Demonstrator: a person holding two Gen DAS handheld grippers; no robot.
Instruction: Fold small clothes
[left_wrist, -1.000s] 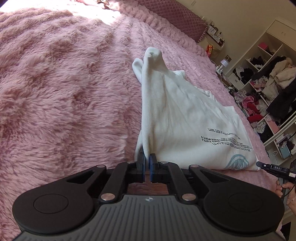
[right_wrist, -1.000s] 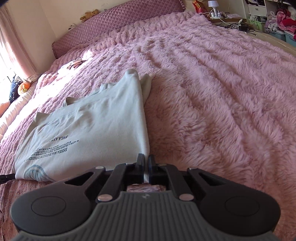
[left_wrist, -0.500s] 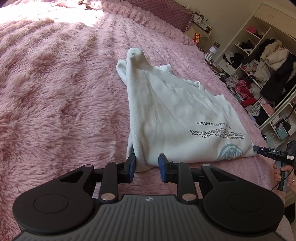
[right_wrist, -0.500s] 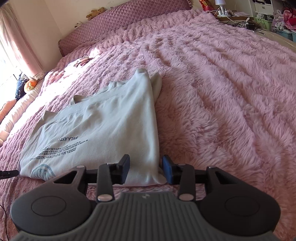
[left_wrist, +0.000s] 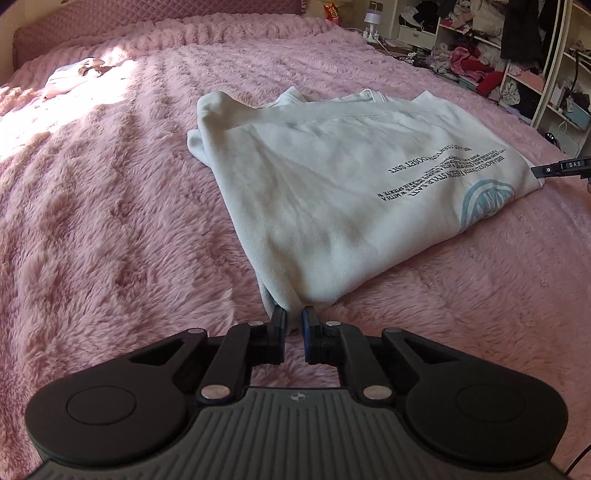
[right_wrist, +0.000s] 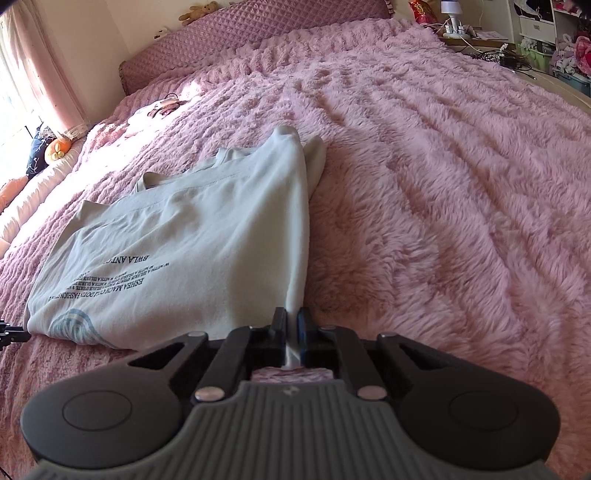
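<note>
The white T-shirt (left_wrist: 332, 192) is laid folded on a fluffy pink blanket (left_wrist: 110, 229) that covers the bed, with its black lettering and a pale blue printed emblem turned upward. In the left wrist view, the near corner of the shirt is seen between the fingers of the left gripper (left_wrist: 293, 323); the jaws are drawn close together with a narrow gap, and cloth lies in that gap, though it cannot be told whether the fabric is firmly pinched. In the right wrist view, the same T-shirt (right_wrist: 207, 236) is seen with its long folded edge running toward the camera, and a strip of that edge is clamped between the nearly closed fingers of the right gripper (right_wrist: 291, 325), the cloth being drawn up taut from the blanket (right_wrist: 443, 206). A quilted purple headboard (right_wrist: 258, 26) is seen at the far end of the bed, and open shelves (left_wrist: 517, 55) crowded with clothes are seen in the left wrist view.
</note>
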